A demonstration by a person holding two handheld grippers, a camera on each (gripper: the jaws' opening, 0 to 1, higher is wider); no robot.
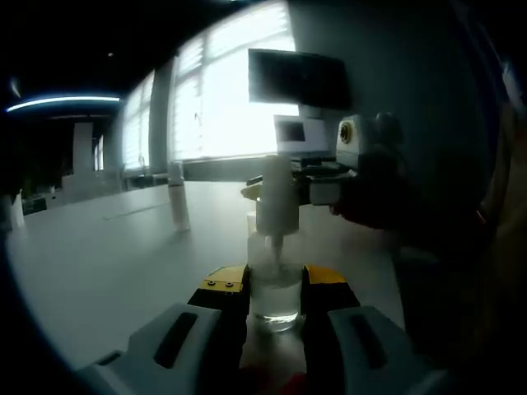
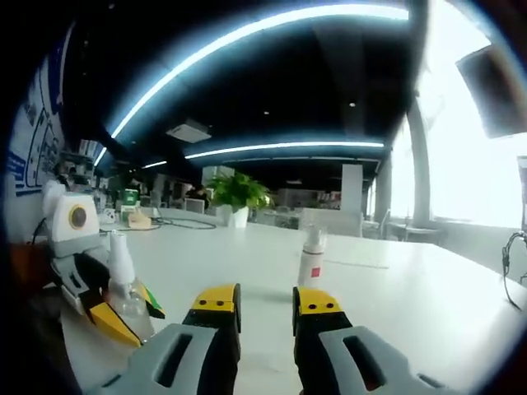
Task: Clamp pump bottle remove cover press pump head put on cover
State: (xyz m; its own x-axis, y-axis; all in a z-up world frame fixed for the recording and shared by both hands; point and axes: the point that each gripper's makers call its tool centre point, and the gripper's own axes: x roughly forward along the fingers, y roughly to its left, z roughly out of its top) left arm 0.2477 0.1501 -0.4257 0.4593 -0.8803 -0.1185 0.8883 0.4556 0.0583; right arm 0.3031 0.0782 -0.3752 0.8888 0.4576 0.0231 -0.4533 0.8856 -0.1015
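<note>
The left gripper (image 1: 274,290) is clamped on the small clear pump bottle (image 1: 275,284) over the white desk (image 1: 123,247), while the right gripper (image 2: 265,307), jaws apart and empty, must next pull off the bottle's cover.

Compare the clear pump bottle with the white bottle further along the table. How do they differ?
1. Material: the clear pump bottle has a see-through body with a white pump head, while the white bottle with a red label is opaque.
2. State: the clear pump bottle is clamped between the left gripper's jaws, while the white bottle stands free on the white table.
Shared: both stand upright.
</note>
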